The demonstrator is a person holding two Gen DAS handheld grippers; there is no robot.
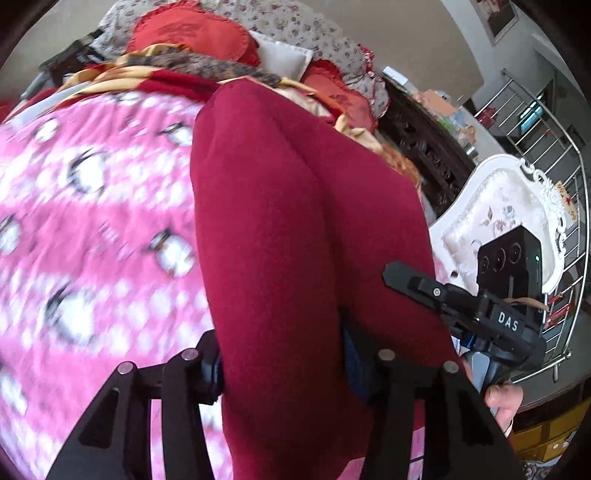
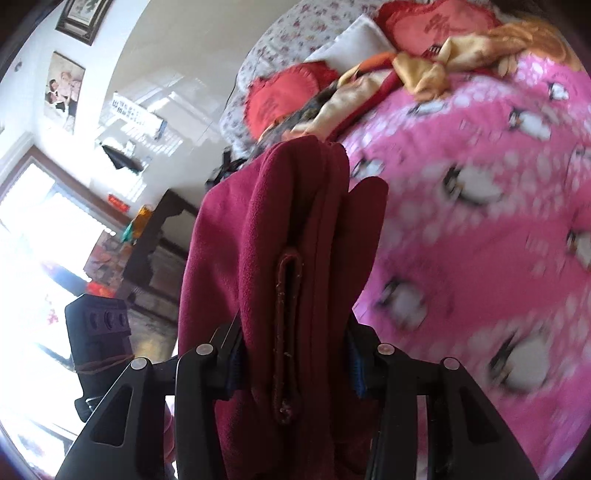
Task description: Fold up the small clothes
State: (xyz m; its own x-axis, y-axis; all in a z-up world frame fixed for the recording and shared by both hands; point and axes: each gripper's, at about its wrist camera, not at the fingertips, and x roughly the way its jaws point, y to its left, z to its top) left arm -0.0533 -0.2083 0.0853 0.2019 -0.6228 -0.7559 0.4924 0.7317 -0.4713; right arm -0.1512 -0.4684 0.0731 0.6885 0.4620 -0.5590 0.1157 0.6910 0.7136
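A dark red garment point(image 1: 288, 229) is folded into a thick bundle and held in the air over a pink penguin-print bedspread point(image 1: 92, 229). My left gripper point(image 1: 284, 365) is shut on its lower part, cloth bulging between the fingers. My right gripper point(image 2: 295, 362) is shut on the same red garment point(image 2: 295, 229), with layered edges and a seam loop showing. The right gripper also shows in the left wrist view point(image 1: 461, 306), at the garment's right side. The left gripper's camera block shows in the right wrist view point(image 2: 99, 332).
The pink bedspread point(image 2: 480, 240) fills the bed. Red heart pillows point(image 1: 192, 33) and a yellow-red blanket point(image 2: 424, 70) lie at the bed's head. A white ornate chair point(image 1: 506, 206), dark wooden furniture point(image 1: 424, 147) and a metal railing point(image 1: 546, 122) stand beside the bed.
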